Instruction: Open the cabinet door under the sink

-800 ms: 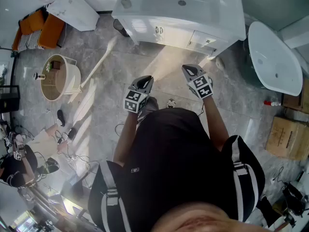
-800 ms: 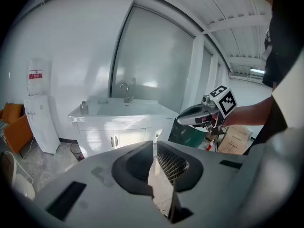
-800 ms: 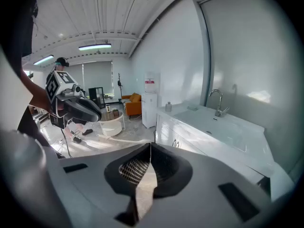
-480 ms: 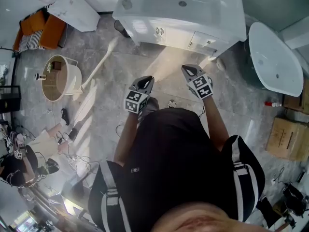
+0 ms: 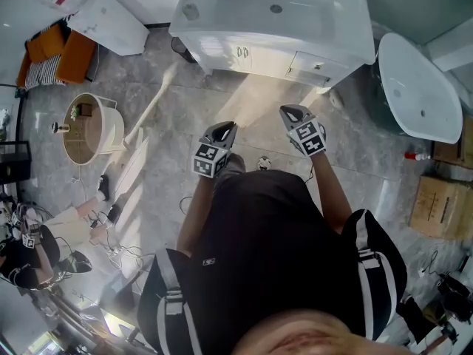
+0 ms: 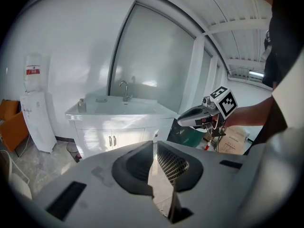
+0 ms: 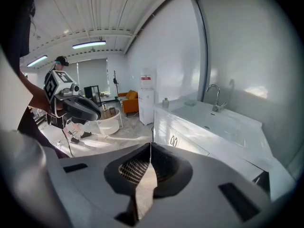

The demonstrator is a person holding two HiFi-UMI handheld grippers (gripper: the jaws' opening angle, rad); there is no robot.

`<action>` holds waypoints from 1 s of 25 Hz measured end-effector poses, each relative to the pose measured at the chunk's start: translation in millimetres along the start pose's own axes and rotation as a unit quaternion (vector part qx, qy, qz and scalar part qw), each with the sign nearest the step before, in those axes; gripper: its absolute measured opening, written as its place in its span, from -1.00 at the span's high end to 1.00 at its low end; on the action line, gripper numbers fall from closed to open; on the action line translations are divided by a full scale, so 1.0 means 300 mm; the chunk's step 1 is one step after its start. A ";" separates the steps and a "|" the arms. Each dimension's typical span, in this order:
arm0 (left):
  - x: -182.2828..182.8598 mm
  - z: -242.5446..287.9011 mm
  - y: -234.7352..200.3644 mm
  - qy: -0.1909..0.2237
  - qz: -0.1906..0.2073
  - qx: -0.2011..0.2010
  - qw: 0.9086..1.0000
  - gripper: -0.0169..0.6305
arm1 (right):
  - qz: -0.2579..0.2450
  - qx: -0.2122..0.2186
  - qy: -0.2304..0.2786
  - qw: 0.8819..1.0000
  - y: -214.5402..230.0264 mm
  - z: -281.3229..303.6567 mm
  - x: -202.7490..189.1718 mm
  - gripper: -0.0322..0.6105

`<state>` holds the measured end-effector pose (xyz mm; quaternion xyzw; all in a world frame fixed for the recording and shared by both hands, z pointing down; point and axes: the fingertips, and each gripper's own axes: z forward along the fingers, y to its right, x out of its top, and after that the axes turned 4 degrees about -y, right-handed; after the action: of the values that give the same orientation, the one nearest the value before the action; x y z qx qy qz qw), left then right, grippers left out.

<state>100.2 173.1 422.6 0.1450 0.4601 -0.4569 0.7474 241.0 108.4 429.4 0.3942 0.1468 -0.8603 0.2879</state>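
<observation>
The white sink vanity [image 5: 284,13] stands at the top of the head view, on a grey tiled floor. Its two cabinet doors [image 5: 229,50] are shut, with a pair of small handles [image 6: 111,140] where they meet. The left gripper view shows the doors straight ahead and the right gripper view shows the same handles [image 7: 174,140] from the side. My left gripper [image 5: 228,126] and right gripper [image 5: 287,111] are held side by side in front of the body, well short of the vanity. Both are shut and hold nothing.
A white bathtub [image 5: 417,87] lies to the right of the vanity, with a cardboard box [image 5: 440,209] below it. At the left are a round white tub table [image 5: 92,120], a water dispenser [image 6: 33,108], an orange chair [image 5: 63,46] and floor cables [image 5: 111,220].
The head view has shifted a little, so the vanity sits slightly higher in frame. Both grippers stay shut and in nearly the same place.
</observation>
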 end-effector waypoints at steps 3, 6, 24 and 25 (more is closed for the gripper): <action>0.004 0.002 -0.030 0.000 -0.004 -0.006 1.000 0.85 | 0.000 -0.001 -0.007 1.000 0.001 0.023 0.015 0.71; 0.003 0.002 -0.085 -0.001 -0.012 -0.009 1.000 0.85 | -0.009 0.001 -0.014 1.000 -0.015 0.060 0.052 0.71; -0.032 -0.024 -0.562 -0.003 -0.068 -0.038 0.997 0.85 | -0.046 0.011 -0.065 0.997 -0.130 0.414 0.335 0.71; -0.030 -0.023 -0.588 -0.007 -0.065 -0.041 0.997 0.85 | -0.044 0.008 -0.066 0.997 -0.136 0.431 0.348 0.71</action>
<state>-49.1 87.0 462.4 0.0804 0.4819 -0.4861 0.7246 84.8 39.0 434.4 0.3322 0.1376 -0.8974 0.2557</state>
